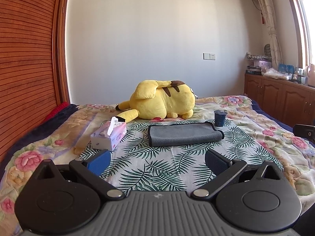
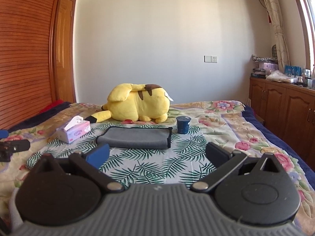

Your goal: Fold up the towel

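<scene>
Two grippers are held low over the near edge of the bed, both spread wide with nothing between the fingers. The left gripper (image 1: pixel 157 162) is seen with its blue pad (image 1: pixel 99 162) and dark pad (image 1: pixel 216 162) far apart; the right gripper (image 2: pixel 157 155) is splayed just the same. Beyond them, the grey towel (image 1: pixel 184 134) is laid flat on the palm-leaf cloth (image 1: pixel 157 169), already folded over, its dark piping visible along the edges; how many layers are stacked cannot be told. A tissue box (image 1: pixel 109 135) is set at the cloth's left edge, a sheet poking out. A dark cup (image 1: pixel 220 118) is stood just past the towel's far right corner. Further back, a yellow plush toy (image 1: pixel 160 102) is slumped on the floral bedspread (image 1: pixel 275 137), face turned away and hidden. At the frame's right edge, a black object (image 1: pixel 304 130) is cut off, likely part of the other gripper. The wooden cabinet (image 2: pixel 285 106) is cluttered with small items too blurred to name.
</scene>
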Motion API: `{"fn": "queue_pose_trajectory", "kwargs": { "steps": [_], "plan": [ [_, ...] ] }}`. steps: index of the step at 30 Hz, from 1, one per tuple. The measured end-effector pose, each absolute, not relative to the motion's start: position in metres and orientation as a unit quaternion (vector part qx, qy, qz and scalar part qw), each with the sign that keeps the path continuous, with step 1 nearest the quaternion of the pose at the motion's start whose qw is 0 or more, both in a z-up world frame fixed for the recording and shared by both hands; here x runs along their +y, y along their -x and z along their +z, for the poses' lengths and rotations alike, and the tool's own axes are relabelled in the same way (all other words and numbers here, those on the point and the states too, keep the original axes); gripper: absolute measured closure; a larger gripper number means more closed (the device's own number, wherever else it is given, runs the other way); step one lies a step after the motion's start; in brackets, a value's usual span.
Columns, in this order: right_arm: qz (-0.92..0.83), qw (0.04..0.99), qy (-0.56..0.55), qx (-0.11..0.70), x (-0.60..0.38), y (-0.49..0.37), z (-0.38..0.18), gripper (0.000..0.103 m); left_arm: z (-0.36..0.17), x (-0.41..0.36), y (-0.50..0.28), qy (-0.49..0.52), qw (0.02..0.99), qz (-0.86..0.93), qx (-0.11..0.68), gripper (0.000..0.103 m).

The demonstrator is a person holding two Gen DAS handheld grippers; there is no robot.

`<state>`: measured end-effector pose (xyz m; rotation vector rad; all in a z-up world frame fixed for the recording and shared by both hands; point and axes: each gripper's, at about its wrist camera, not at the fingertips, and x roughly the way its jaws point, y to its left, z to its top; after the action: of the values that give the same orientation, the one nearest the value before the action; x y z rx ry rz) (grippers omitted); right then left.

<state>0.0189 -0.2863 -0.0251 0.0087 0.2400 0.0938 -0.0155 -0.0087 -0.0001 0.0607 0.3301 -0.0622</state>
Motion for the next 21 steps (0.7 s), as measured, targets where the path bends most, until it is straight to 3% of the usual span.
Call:
{"fn": "queue_pose_trajectory", "kwargs": {
  "steps": [21],
  "plan": [
    [0.045, 0.991, -0.003, 0.123, -0.2880, -0.0201, -0.0266, 0.000, -0.0011, -0.0062, 0.0159, -0.024, 0.985, -0.035, 0.168, 0.019]
  ]
}}
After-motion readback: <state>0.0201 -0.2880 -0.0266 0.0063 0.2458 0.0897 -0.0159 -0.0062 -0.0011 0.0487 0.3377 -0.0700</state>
